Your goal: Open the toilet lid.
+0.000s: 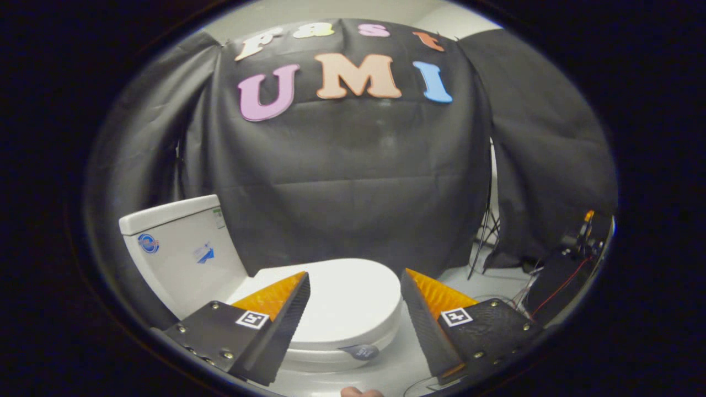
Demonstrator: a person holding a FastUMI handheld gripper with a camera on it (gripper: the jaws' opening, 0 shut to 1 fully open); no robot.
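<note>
Gripper (354,284) fingers spread wide, nothing between pads, no contact with anything. Toilet lid (345,303) down flat on bowl, closed, white, seen in gap between fingers and just beyond tips. Tank (176,248) beyond left finger, stickers on its side. Small grey tab (361,351) at bowl's near rim.

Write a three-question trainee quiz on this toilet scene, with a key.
1. True or false: the toilet lid is already raised.
2. The hand-held gripper has its fingers: A) spread with the lid showing between them, B) pressed on the lid, C) clamped on the tank.
3. Fill in: the tank stands at the lid's ____ end, seen from the gripper.

Key: 1 false; 2 A; 3 left.
</note>
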